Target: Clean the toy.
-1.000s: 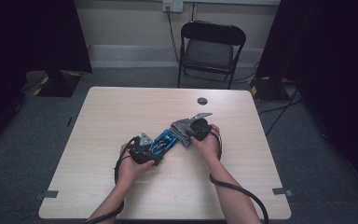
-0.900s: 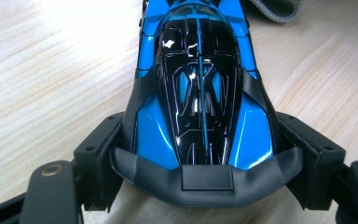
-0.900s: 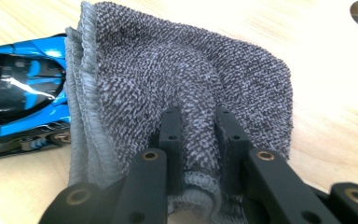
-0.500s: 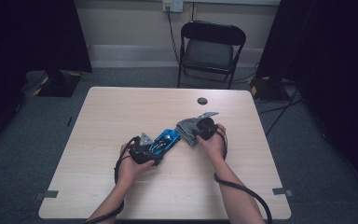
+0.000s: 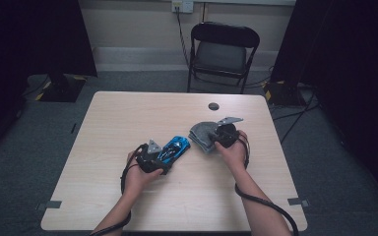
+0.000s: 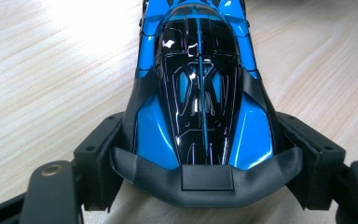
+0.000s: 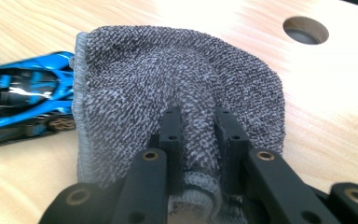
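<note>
A glossy blue toy car (image 6: 200,93) with a black canopy lies on the table, and my left gripper (image 6: 200,149) is shut on its near end, one pad against each side. From above, the left gripper (image 5: 163,155) and the blue toy car (image 5: 176,146) sit near the middle of the table. My right gripper (image 7: 198,126) is shut on a pinched fold of a grey terry cloth (image 7: 135,79). In the high view the right gripper (image 5: 216,135) holds the grey cloth (image 5: 203,132) just right of the car's nose. The car (image 7: 23,100) lies just left of the cloth.
The light wooden table (image 5: 128,113) has a round cable hole (image 5: 213,106) near its far edge, also the hole (image 7: 305,29) beyond the cloth. A black folding chair (image 5: 222,49) stands behind the table. Cables trail from both grippers toward the near edge.
My right gripper has carried the grey cloth a little to the right and up, away from the car. The left gripper and the car have stayed put.
</note>
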A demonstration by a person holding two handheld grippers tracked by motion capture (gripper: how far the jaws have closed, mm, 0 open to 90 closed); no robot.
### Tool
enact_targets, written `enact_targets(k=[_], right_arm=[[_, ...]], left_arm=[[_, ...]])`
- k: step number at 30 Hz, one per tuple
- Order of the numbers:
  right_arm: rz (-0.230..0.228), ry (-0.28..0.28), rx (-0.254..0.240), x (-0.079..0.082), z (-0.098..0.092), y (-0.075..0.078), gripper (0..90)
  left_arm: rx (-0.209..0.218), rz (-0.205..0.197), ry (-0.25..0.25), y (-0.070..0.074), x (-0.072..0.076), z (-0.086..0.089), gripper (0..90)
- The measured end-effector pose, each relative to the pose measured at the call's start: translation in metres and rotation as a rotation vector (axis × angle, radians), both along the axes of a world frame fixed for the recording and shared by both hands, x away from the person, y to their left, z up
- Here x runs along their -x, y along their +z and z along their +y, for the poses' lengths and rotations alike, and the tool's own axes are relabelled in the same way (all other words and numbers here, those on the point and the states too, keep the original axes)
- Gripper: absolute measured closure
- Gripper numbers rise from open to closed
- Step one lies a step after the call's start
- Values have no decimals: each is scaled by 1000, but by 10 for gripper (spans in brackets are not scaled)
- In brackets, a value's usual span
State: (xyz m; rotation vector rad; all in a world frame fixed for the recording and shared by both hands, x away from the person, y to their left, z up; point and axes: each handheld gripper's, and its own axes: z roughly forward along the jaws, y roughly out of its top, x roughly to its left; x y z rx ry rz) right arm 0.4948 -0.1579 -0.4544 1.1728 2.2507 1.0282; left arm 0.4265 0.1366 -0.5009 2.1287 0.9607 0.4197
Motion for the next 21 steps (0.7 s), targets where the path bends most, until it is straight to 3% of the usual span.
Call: enact_targets(k=[10,21], right_arm=[[-34,79,-62,24,15,6,755],[-56,161,-58,37,46,9,753]], left_arm=[[0,0,1,0,0,0,242],[0,1,1,0,0,0,242]])
